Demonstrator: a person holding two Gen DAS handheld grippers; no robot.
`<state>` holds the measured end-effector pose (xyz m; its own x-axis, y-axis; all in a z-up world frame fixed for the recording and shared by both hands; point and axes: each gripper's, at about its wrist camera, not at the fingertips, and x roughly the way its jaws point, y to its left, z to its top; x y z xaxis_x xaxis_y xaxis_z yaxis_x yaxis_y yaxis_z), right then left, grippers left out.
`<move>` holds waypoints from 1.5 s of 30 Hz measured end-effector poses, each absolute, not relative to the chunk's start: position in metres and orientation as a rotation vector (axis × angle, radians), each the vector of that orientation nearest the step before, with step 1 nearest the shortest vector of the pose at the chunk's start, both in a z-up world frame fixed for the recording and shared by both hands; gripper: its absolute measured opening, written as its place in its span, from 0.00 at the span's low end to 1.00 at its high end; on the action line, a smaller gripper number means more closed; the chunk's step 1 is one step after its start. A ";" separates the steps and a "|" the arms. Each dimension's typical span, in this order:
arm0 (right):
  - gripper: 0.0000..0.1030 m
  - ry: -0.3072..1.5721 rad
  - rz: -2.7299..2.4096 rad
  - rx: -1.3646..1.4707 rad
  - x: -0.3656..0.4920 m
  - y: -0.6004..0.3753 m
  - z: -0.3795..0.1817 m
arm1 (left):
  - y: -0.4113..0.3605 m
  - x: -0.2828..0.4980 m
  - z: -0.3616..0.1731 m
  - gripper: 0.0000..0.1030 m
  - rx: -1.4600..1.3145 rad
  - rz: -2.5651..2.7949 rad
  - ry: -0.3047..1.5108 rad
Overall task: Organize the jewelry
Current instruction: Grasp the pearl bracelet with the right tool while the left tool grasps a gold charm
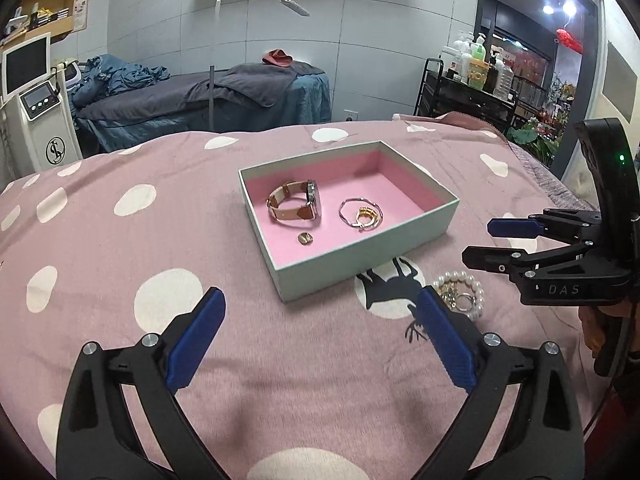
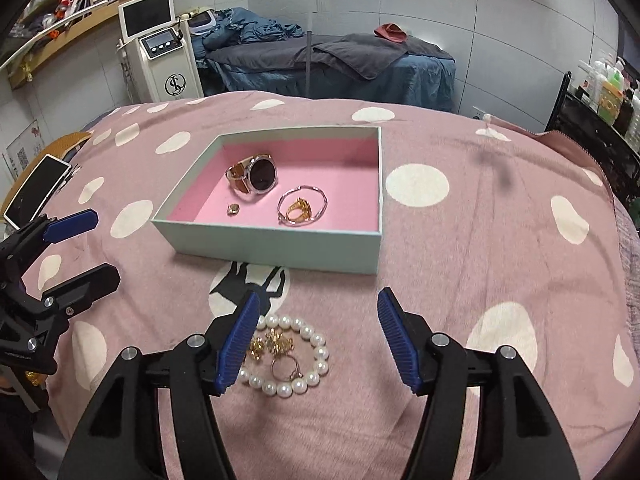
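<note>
Grippers [image 2: 316, 312] clear of box rim [image 2: 276, 236]

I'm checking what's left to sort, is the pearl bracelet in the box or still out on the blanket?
Out. The pearl bracelet lies on the blanket in front of the box.

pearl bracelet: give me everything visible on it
The pearl bracelet is a closed loop of round, glossy white beads lying flat on the pink spotted blanket, outside and in front of the mint box. Small gold pieces and a thin ring lie inside its loop. Nothing grips it.
</note>
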<state>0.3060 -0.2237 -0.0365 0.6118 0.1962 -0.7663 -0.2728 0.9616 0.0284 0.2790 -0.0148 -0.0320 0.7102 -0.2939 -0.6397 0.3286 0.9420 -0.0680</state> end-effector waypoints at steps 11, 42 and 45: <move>0.56 0.931 0.274 -0.051 0.289 -0.236 -0.059 | -0.026 0.250 -0.059 0.92 0.051 -0.361 0.753; 0.29 0.971 0.283 -0.013 0.302 -0.240 -0.069 | -0.067 0.242 -0.071 0.75 0.104 -0.451 0.788; 0.23 0.978 0.277 -0.011 0.306 -0.238 -0.070 | -0.073 0.243 -0.072 0.70 0.107 -0.472 0.798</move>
<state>0.3056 -0.2384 -0.0704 0.5262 0.2270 -0.8195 -0.2368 0.9647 0.1152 0.2432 -0.0735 -0.0722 0.6005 -0.3667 -0.7106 0.4463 0.8911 -0.0827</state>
